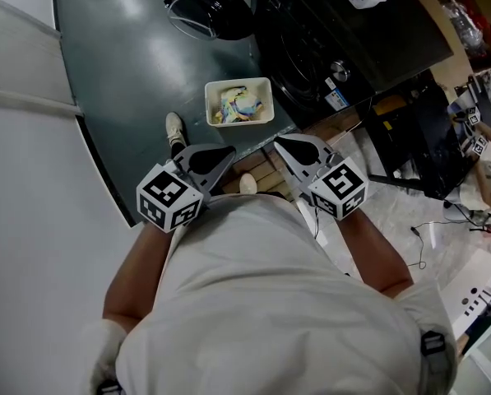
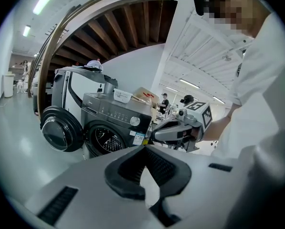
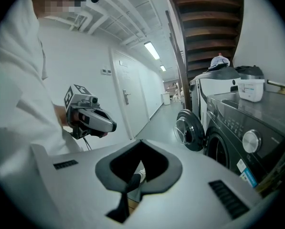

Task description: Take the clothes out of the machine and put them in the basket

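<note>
Clothes [image 1: 240, 105] in basket [image 1: 238, 81] by washing machine [image 1: 344, 35] — we judge them soft, light, best pinched at a fold; left gripper [image 1: 227, 150], right gripper [image 1: 280, 141] clenched empty.

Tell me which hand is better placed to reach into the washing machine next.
Right, probably. The right tool sits on the washing machine side; the left tool is farther off. Both are shut and empty.

No readable text anywhere; washing machine [image 2: 114, 123] sticker [image 2: 139, 138] too small (print blurred).
</note>
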The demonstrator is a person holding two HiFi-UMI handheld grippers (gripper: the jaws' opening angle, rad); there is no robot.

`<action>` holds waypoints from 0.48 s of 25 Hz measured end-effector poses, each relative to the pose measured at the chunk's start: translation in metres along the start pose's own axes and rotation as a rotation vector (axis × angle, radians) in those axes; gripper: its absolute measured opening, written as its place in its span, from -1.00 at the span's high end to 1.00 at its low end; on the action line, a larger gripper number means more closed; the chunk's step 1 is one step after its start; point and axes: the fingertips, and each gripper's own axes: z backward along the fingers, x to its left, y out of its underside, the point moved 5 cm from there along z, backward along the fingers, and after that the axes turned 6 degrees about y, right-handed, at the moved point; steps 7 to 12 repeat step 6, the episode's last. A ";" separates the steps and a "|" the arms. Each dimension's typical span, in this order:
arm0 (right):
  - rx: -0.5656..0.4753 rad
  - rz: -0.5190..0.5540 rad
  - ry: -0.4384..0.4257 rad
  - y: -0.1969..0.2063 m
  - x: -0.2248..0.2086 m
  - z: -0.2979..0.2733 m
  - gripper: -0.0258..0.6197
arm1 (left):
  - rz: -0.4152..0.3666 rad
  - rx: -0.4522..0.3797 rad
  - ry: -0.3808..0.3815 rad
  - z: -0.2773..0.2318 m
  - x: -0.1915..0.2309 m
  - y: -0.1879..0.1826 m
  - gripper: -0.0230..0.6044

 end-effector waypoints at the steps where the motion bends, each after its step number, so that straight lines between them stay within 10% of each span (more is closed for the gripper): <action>1: -0.001 -0.002 -0.002 0.000 -0.001 -0.002 0.91 | 0.001 0.003 0.000 0.000 0.001 0.000 0.94; 12: -0.011 0.000 -0.008 -0.005 -0.008 -0.013 0.91 | 0.010 0.012 -0.004 -0.002 0.011 0.000 0.93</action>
